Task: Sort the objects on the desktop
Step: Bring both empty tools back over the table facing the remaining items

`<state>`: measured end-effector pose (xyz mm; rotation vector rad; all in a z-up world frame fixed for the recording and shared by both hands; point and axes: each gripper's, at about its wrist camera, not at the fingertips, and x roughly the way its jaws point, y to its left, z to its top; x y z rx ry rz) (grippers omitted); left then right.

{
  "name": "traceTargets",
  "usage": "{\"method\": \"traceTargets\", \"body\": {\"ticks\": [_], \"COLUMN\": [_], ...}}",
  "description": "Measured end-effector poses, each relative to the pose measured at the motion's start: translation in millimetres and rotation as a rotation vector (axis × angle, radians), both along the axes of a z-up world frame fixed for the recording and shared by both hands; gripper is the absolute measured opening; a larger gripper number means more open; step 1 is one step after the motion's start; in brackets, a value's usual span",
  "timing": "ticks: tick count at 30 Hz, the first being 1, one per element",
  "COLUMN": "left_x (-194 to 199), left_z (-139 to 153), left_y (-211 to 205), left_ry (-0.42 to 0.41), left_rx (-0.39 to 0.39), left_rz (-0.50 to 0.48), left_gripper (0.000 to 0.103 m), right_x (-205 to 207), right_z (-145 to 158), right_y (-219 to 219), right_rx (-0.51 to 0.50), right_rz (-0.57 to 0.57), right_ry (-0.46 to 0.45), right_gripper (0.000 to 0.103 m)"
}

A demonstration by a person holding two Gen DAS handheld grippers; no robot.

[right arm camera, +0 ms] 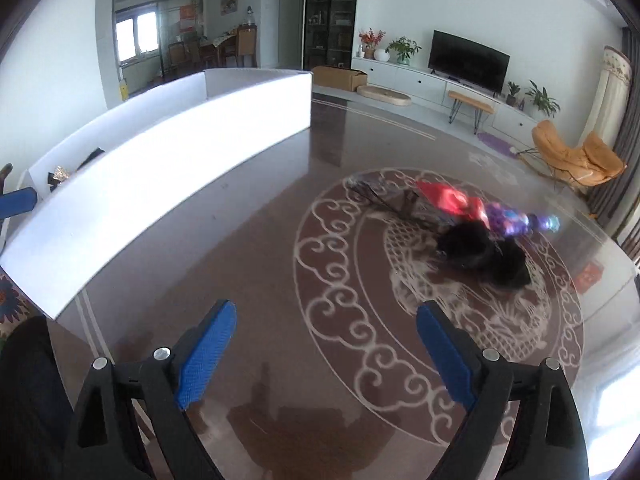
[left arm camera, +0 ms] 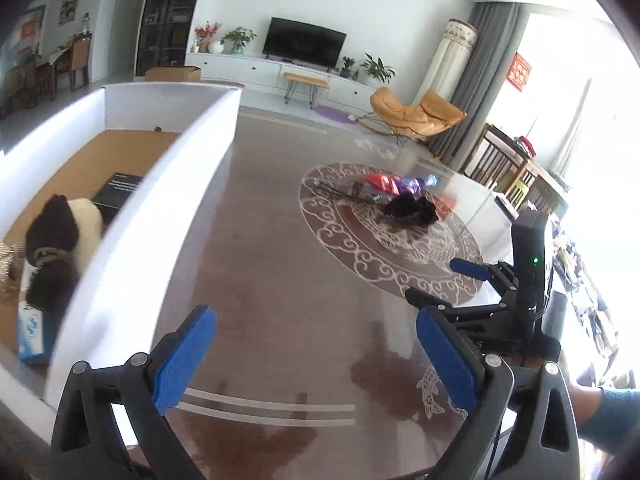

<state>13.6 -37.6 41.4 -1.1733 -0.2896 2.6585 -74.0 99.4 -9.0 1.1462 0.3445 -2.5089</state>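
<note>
Claw status: the left claw (left arm camera: 316, 354) stands wide open with nothing between its blue pads, and the right claw (right arm camera: 326, 350) is likewise wide open and empty. Both hang above the bare glossy table (right arm camera: 280, 240), touching nothing.

Remaining items: a small cluster lies on the round scroll pattern of the table. It consists of a black fabric bundle (right arm camera: 486, 254), a red wrapper (right arm camera: 452, 200) and a purple foil item (right arm camera: 516, 216), with thin dark sticks or cords just to the left of them; exactly what these are cannot be told. The items touch or overlap one another.

Bearing: in the right wrist view the cluster sits in the right centre of the frame, ahead of the claw and offset to the right. In the left wrist view it sits above centre, further ahead, with the right claw visible at the right edge, near the cluster. The right hand is judged the nearer one.

Axis: the cluster's long axis runs from upper left to lower right in the right wrist view, oblique to the claw's line.

Destination: the white box (left arm camera: 132, 220) occupies the left of both frames and already holds a dark and cream soft item (left arm camera: 60, 240).
</note>
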Motion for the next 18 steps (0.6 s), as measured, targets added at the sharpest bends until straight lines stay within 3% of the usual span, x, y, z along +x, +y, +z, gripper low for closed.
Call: {"method": "traceTargets", "body": {"ticks": [4,7,12,14,18], "left_x": [-24.8,-43.8,-71.0,-85.6,-94.2], "left_z": [-39.2,-53.5,-60.1,-62.7,-70.1], "left_y": [56.7,76.7,88.2,91.9,100.5], "left_ry": [-0.096,-0.099,-0.103,-0.124,-0.108], "left_rx": [-0.081,-0.143,-0.182,-0.2,-0.303], "left_rz": [-0.084,-0.092,-0.055,-0.055,-0.069], "left_gripper": [0.102,0.102,0.102,0.102,0.103], "right_x": [7.5,11.6,9.9,6.8,4.7], "right_z": [-17.1,-17.5,-18.2,-19.3,-22.3], "right_y": [75.3,104.2,118.5,116.9,116.4], "right_rx": [0.005,-0.013,-0.043,-0.034,-0.036], "right_rz": [-0.164,-0.244,-0.278,-0.268,-0.269], "right_ry": [-0.035,-0.046,-0.078,-0.092,-0.093], "right_gripper": [0.092,0.092,0.094,0.102,0.103]}}
